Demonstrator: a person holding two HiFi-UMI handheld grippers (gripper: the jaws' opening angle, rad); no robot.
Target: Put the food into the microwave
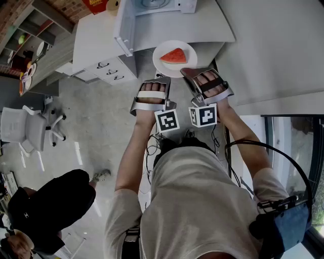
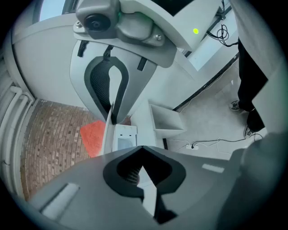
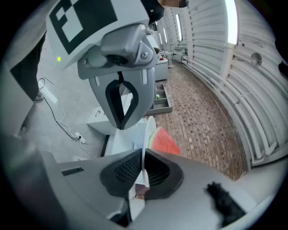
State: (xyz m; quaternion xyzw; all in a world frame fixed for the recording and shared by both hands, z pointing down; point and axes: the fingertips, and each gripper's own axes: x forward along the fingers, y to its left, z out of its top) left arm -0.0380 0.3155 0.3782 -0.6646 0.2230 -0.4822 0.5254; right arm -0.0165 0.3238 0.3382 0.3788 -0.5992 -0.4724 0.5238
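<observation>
Grey concrete floor (image 1: 96, 131) fills the left of the head view, with a white office chair (image 1: 28, 126) on it and a second person (image 1: 50, 202) in dark clothes at the lower left. A white desk (image 1: 202, 25) runs along the top, with a drawer unit (image 1: 109, 71) beneath its left part. The microwave (image 1: 152, 5) stands at the desk's far edge, and its door (image 1: 124, 28) is swung wide open to the left.

A white plate (image 1: 164, 66) sits at the near edge of the desk, in front of the microwave and outside it. A red wedge of watermelon (image 1: 174, 55) lies on the plate.

The right claw (image 1: 188, 72) is closed on the plate's near rim. In the right gripper view the rim stands edge-on between the two jaws, with the watermelon just past them. The left claw (image 1: 153, 82) is beside it, apart from the plate, with its jaws drawn close together on nothing. The left gripper view looks past them toward the microwave.
</observation>
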